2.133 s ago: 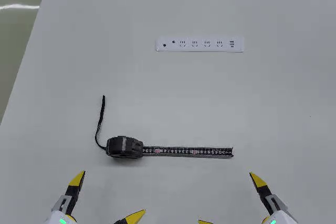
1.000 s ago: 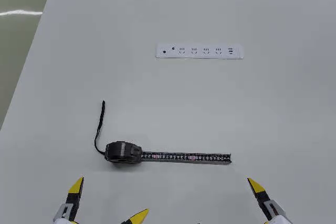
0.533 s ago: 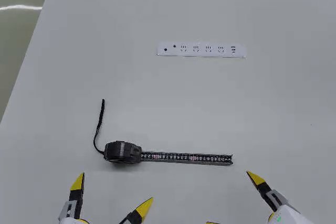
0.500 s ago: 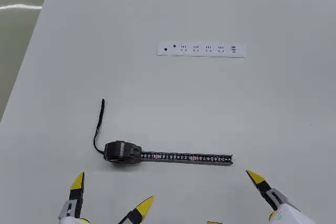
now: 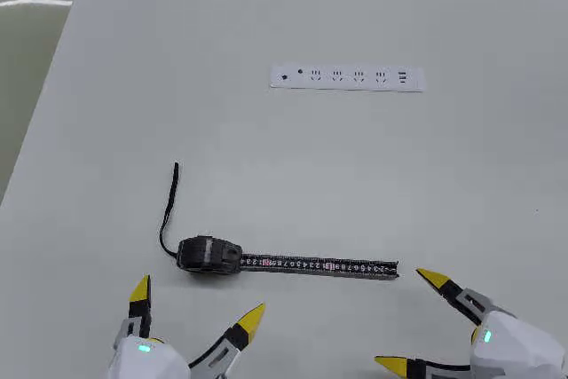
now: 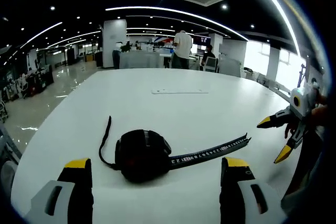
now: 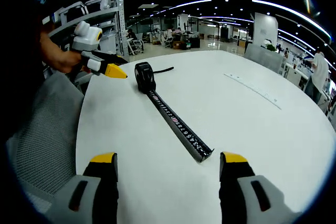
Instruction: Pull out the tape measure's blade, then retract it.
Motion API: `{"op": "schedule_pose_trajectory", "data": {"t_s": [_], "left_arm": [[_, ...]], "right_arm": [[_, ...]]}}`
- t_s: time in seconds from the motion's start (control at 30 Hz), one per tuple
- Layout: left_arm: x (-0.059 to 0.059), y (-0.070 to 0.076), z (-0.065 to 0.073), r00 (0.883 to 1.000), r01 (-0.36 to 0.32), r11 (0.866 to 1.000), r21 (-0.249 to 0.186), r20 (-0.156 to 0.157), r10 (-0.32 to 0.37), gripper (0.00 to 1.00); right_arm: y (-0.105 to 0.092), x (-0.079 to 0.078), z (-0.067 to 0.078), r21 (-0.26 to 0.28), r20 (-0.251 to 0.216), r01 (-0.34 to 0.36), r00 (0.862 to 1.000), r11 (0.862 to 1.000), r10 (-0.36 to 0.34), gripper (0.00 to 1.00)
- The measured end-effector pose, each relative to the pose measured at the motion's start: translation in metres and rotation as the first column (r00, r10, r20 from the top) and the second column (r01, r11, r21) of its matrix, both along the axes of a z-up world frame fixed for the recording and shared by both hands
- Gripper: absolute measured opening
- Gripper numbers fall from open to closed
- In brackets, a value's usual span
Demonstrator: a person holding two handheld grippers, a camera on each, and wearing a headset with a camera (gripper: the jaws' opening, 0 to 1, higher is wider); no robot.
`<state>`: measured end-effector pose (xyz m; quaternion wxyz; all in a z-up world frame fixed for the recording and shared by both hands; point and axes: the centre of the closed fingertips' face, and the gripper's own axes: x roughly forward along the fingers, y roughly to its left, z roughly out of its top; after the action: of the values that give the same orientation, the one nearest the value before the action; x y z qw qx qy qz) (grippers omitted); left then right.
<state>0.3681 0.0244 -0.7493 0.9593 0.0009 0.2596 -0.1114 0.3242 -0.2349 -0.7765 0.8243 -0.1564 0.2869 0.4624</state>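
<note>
Our left gripper [image 5: 197,301] is spread wide with nothing in it, on the near side of the tape measure [image 5: 209,255]. In the left gripper view the black case [image 6: 143,155] sits just ahead, between the two yellow tips. Our right gripper [image 5: 411,320] is likewise released and empty, near and a little right of the blade's hook end [image 5: 395,268]. In the right gripper view that end lies ahead between the jaws, apart from both.

The tape measure rests on the white table [image 5: 266,157]. Its case is on the left and the blade [image 5: 319,265] runs flat to the right. The wrist strap [image 5: 169,206] trails away to the far side, and a power strip [image 5: 348,77] lies well beyond.

With the blade lying out and nothing gripping it, we judge the pull to be done and the retraction to be what is left. We take it the lock is on, though we cannot make out the button.

To do it well, we should bring the left jaws down around the case's two flat sides, keeping clear of the strap and the mouth where the blade enters. Then we pinch the hook end flat between the right tips before freeing the lock. We should walk that end leftward in line with the case, so the blade feeds straight and does not whip or kink. A case left loose would likely skid toward the right.
</note>
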Motion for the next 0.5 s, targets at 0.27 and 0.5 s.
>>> {"op": "schedule_pose_trajectory", "data": {"t_s": [0.27,0.5], "left_arm": [[0.008,0.000,-0.008,0.999,-0.031,1.000,0.002,-0.005,0.031,0.99],[0.015,0.000,-0.014,0.999,-0.047,0.999,-0.005,-0.012,0.046,0.98]], "right_arm": [[-0.008,0.012,-0.007,-0.007,0.000,-0.070,0.998,0.998,0.070,0.70],[-0.010,0.022,-0.011,-0.007,0.009,-0.111,0.994,0.994,0.111,0.61]]}}
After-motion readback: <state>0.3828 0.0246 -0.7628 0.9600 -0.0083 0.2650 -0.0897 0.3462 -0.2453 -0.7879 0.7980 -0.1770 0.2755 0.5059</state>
